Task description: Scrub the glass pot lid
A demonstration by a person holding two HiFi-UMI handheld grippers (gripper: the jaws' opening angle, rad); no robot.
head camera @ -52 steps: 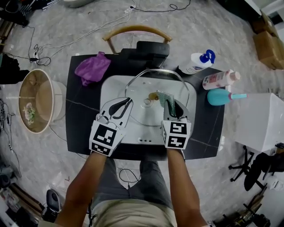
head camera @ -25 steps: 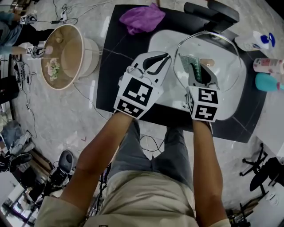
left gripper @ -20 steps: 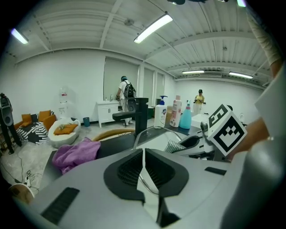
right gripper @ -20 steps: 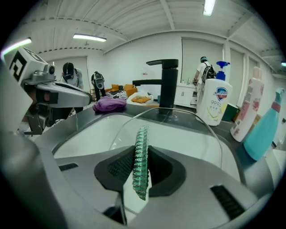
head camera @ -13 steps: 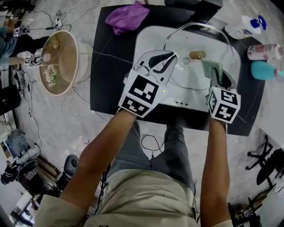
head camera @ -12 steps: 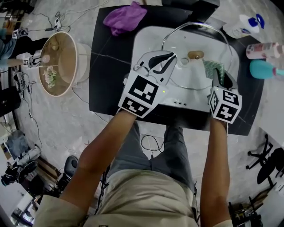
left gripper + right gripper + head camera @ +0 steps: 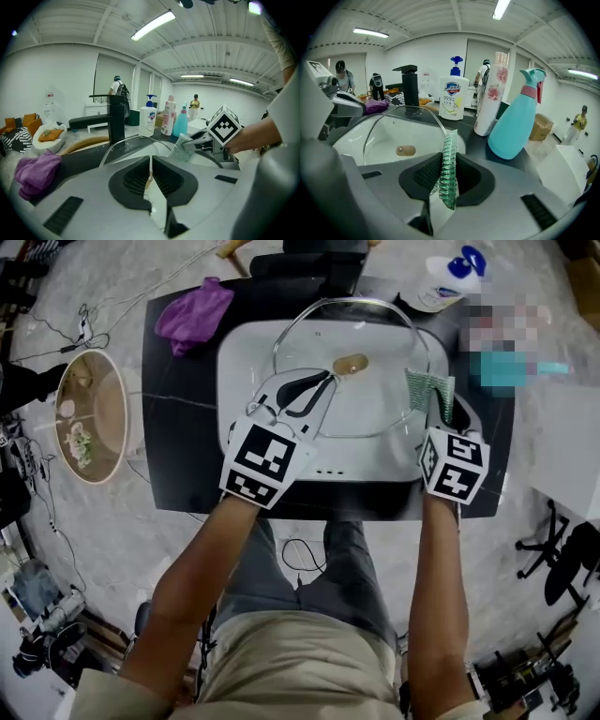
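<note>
The green scrub pad [image 7: 429,388] has moved from beside the knob [image 7: 351,364] to the right rim of the glass lid [image 7: 375,407], which lies over the sink [image 7: 234,357]. The right gripper [image 7: 441,407] pinches the pad; the left gripper [image 7: 319,386] clamps the lid's edge, both forearms stretched forward

Glass pot lid [image 7: 361,399] over sink [image 7: 234,348], green scrubber [image 7: 430,388] beside

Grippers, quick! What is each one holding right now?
Left gripper: shut on the rim of the glass pot lid.
Right gripper: shut on the green scrub pad.
</note>
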